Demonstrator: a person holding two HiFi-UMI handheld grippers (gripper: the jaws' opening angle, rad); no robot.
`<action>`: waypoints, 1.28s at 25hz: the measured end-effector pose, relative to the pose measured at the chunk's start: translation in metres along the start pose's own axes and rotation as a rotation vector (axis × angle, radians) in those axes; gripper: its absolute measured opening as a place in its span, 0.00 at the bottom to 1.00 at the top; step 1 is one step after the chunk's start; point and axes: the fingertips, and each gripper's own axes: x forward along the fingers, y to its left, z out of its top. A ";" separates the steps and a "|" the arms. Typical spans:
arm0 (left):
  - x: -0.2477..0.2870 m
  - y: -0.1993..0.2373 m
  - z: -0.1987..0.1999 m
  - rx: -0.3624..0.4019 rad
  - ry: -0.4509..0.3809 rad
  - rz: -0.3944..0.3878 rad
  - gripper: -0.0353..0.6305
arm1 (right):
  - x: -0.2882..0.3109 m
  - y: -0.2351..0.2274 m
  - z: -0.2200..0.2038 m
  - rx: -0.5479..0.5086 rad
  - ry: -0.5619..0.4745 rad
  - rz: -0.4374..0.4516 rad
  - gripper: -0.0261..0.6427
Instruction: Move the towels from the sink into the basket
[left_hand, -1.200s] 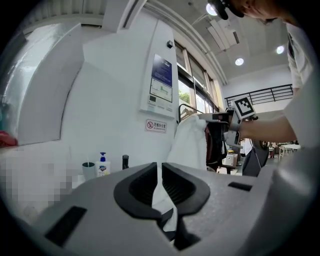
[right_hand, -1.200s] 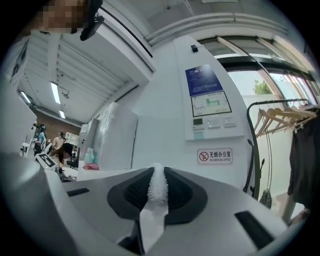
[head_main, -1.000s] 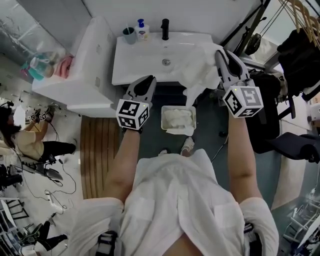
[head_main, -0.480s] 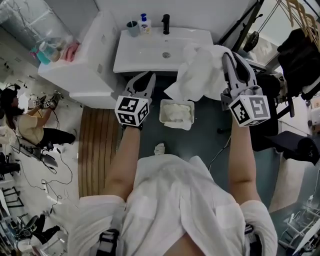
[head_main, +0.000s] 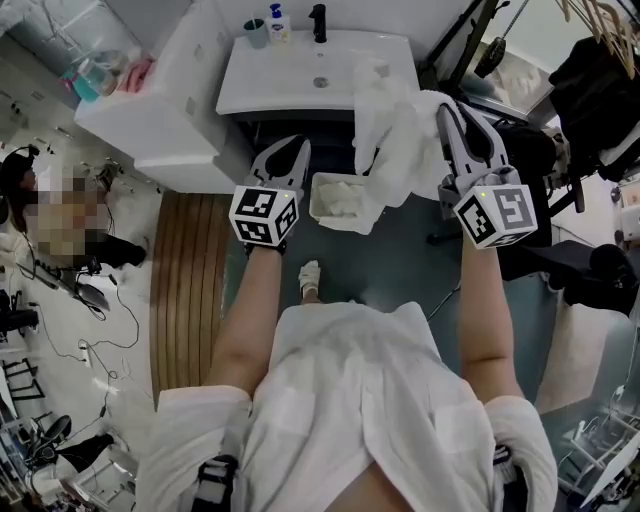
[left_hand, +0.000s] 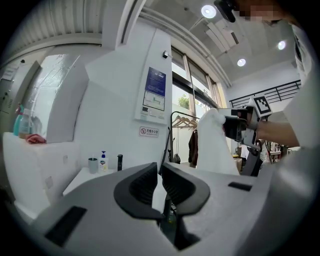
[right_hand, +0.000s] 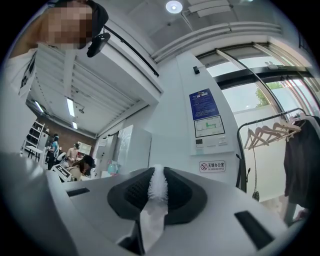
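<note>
Got a white towel (head_main: 398, 140) nipped by one edge in the right tongs (head_main: 447, 112), pads clamped tight on the cloth. Droops left of those jaws and below them, lower corner hanging across the right side of the basket (head_main: 316, 190); touching it or not, hard to call from above.

Between the two tongs, that basket, nearer the left pair, with another towel (head_main: 340, 200) already bunched inside. Left tongs (head_main: 287, 152): pads together on nothing, idle.

Beyond both sets of tips, the sink (head_main: 290, 85), no further cloth to be made out in its bowl.

Now the drop, by judgement: carry the right tongs leftward until square over the basket's middle, lower so the hanging bulk folds in first, then part the jaws. Mind the loose tail; likely to spill over the rim if released too high or too far right.
</note>
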 end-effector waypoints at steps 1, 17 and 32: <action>-0.002 -0.004 0.000 0.002 -0.002 0.002 0.11 | -0.004 -0.001 -0.003 0.003 0.009 -0.001 0.15; -0.008 0.040 -0.008 -0.021 0.006 0.076 0.11 | 0.018 0.008 -0.103 0.060 0.209 0.037 0.15; 0.049 0.129 -0.018 -0.021 0.050 0.069 0.11 | 0.113 0.012 -0.222 0.118 0.407 0.044 0.15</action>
